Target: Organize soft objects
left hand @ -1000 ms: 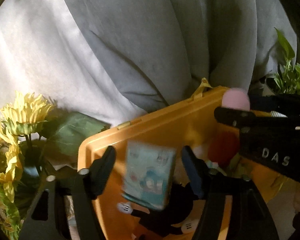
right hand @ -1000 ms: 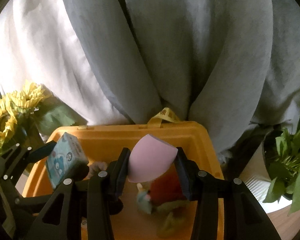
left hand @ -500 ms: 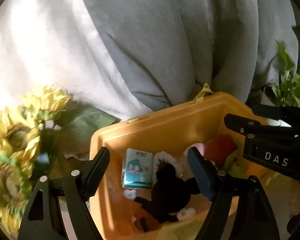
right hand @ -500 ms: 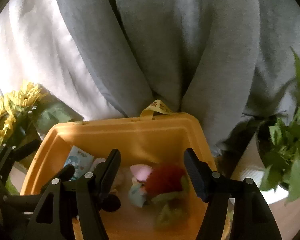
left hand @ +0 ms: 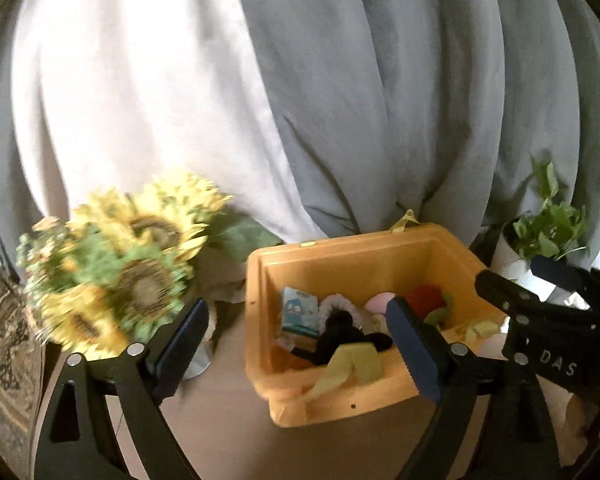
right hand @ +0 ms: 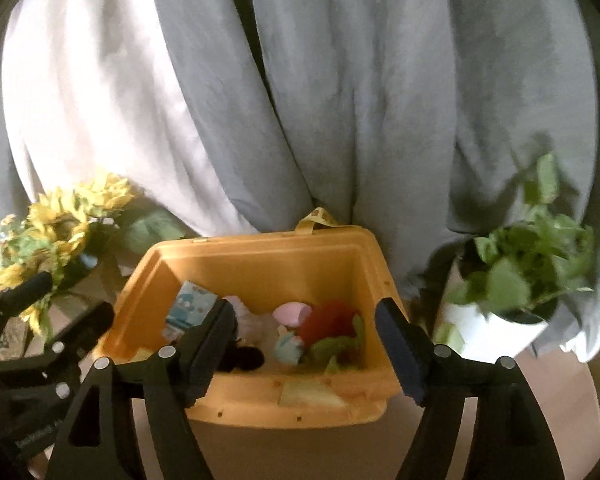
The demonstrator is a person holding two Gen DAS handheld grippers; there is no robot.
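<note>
An orange bin [left hand: 360, 256] [right hand: 260, 252] stands on the table and holds soft things: a blue tissue pack [left hand: 299, 312] [right hand: 190, 308], a pink sponge [right hand: 292, 314] [left hand: 380, 302], a black plush [left hand: 340, 338], a red plush [right hand: 332, 320] [left hand: 426, 298] and yellow-green cloth [left hand: 352, 364]. My left gripper [left hand: 298, 344] is open and empty, in front of the bin. My right gripper [right hand: 306, 346] is open and empty, in front of and above the bin.
A sunflower bouquet [left hand: 116, 264] [right hand: 56, 224] stands left of the bin. A potted green plant [right hand: 528, 264] [left hand: 548, 232] in a white pot stands to the right. Grey and white curtains [left hand: 340, 80] hang behind. A patterned cloth [left hand: 4, 340] lies at far left.
Both grippers opened and let go: the tissue pack and the pink sponge dropped into the bin. Both grippers then pulled back and up from the bin.
</note>
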